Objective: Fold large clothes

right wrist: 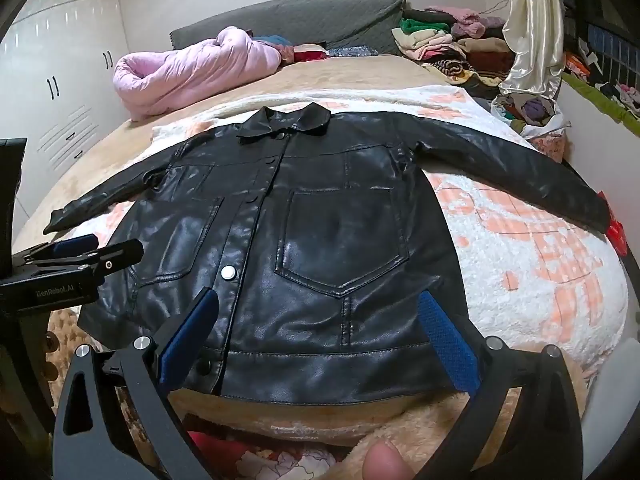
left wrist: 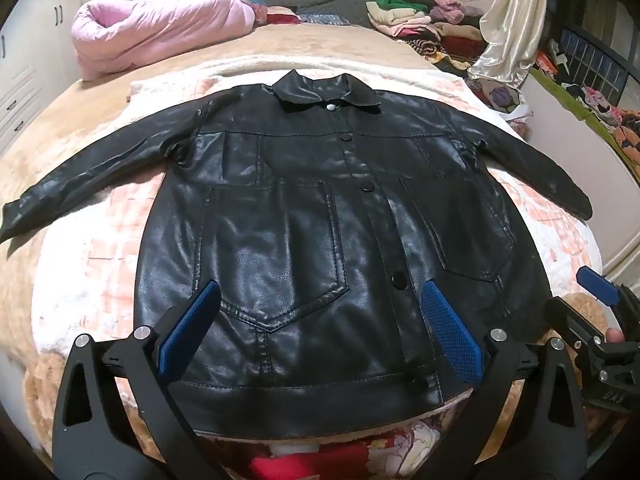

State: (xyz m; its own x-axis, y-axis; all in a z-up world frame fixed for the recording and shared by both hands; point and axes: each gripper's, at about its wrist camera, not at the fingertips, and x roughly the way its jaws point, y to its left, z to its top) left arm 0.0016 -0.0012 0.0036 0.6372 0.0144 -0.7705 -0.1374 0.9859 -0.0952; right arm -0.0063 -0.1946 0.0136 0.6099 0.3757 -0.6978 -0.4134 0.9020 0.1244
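A black leather jacket (left wrist: pixel 304 216) lies flat and buttoned on the bed, front up, collar far from me, both sleeves spread out sideways. My left gripper (left wrist: pixel 320 300) hangs open above the jacket's lower left half, its blue pads (left wrist: pixel 448 328) wide apart with nothing between them. In the right wrist view the same jacket (right wrist: pixel 320 232) fills the middle. My right gripper (right wrist: pixel 320 312) stands open over the jacket's lower right hem, empty. The left gripper (right wrist: pixel 76 256) shows at the left edge there, and the right gripper (left wrist: pixel 596 312) shows at the right edge of the left wrist view.
A white and pink fleece blanket (left wrist: pixel 92 264) lies under the jacket on a beige bed cover (left wrist: pixel 332 40). A rolled pink duvet (left wrist: pixel 160 28) sits at the bed's far left. Stacks of folded clothes (left wrist: pixel 420 20) and a satin curtain (left wrist: pixel 508 24) crowd the far right. White wardrobes (right wrist: pixel 60 80) stand left. A fingertip (right wrist: pixel 384 460) shows at the bottom.
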